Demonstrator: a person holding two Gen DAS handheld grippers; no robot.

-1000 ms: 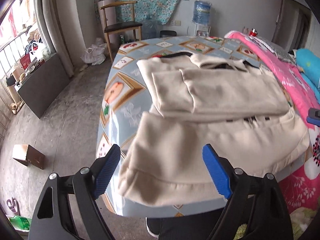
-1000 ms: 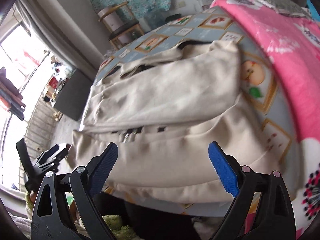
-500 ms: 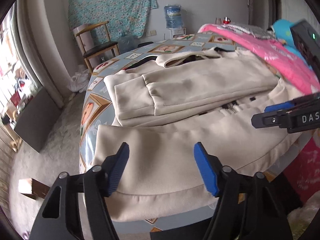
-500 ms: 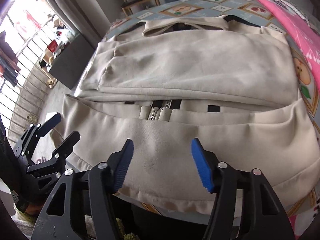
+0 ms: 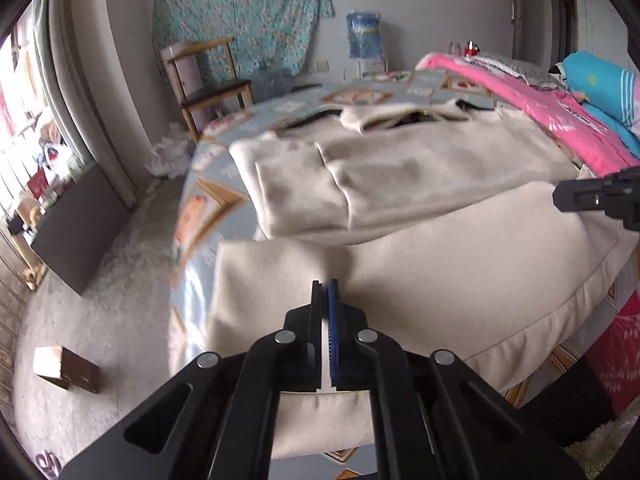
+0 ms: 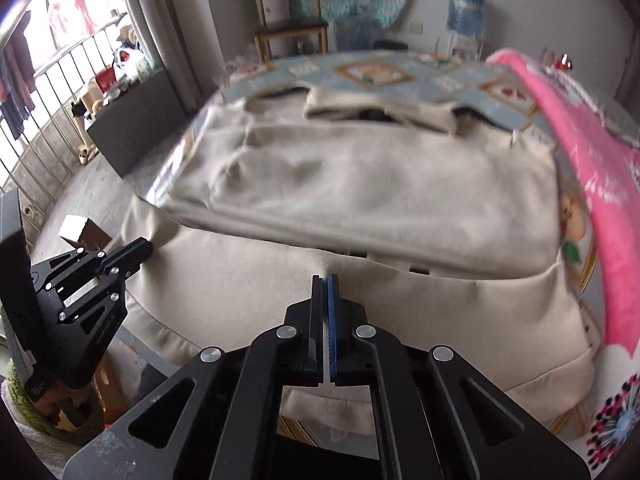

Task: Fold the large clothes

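Note:
A large cream jacket (image 5: 420, 184) lies spread on a table with a blue picture-tile cloth (image 5: 200, 200), sleeves folded across its chest, hem hanging over the near edge. My left gripper (image 5: 325, 284) is shut on the hem near its left end. My right gripper (image 6: 325, 280) is shut on the hem (image 6: 248, 292) further right. The jacket's body (image 6: 380, 184) fills the right wrist view. The left gripper also shows in the right wrist view (image 6: 136, 250), and the right one at the edge of the left wrist view (image 5: 560, 196).
A pink blanket (image 5: 532, 108) and blue bedding (image 5: 600, 80) lie along the table's right side. A wooden chair (image 5: 208, 76) and a water dispenser (image 5: 362, 36) stand behind. A small box (image 5: 64, 368) sits on the floor at left, near a dark cabinet (image 5: 80, 224).
Both grippers were open above the hem; they have moved down and in and have shut on the jacket's hem.

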